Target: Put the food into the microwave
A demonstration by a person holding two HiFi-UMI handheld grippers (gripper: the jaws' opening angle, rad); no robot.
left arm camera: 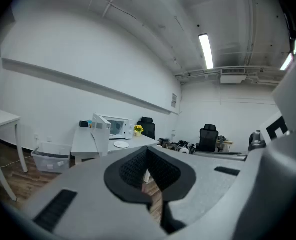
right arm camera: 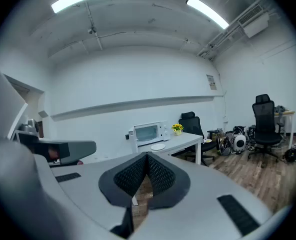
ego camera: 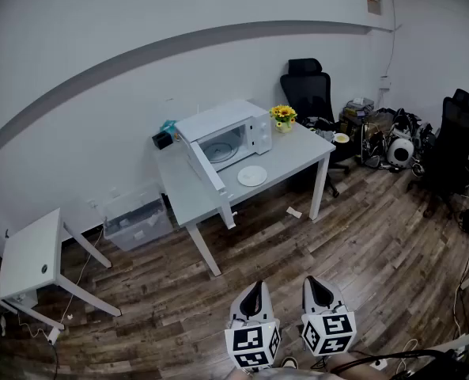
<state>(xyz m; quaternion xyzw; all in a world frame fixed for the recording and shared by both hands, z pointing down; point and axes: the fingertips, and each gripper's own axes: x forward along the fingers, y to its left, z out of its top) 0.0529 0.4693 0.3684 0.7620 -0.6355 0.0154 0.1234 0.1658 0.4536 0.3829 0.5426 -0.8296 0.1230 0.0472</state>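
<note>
A white microwave [ego camera: 226, 137] stands on the grey table [ego camera: 297, 155] with its door [ego camera: 205, 165] swung open toward me. In front of it a white plate [ego camera: 252, 176] lies on the tabletop; I cannot tell whether it holds food. Far from the table, at the view's bottom edge, my left gripper [ego camera: 255, 286] and right gripper [ego camera: 312, 280] hang side by side over the wooden floor. Both are shut with nothing between their jaws. The microwave [left arm camera: 113, 126] and plate [left arm camera: 121, 145] show small in the left gripper view. In the right gripper view the microwave [right arm camera: 150, 132] is also distant.
A pot of yellow flowers [ego camera: 282, 117] sits beside the microwave. A clear plastic bin [ego camera: 135, 220] rests under the table's left end. A small white table [ego camera: 30, 252] stands at the left. Black office chairs [ego camera: 309, 89] and clutter [ego camera: 392, 145] fill the right.
</note>
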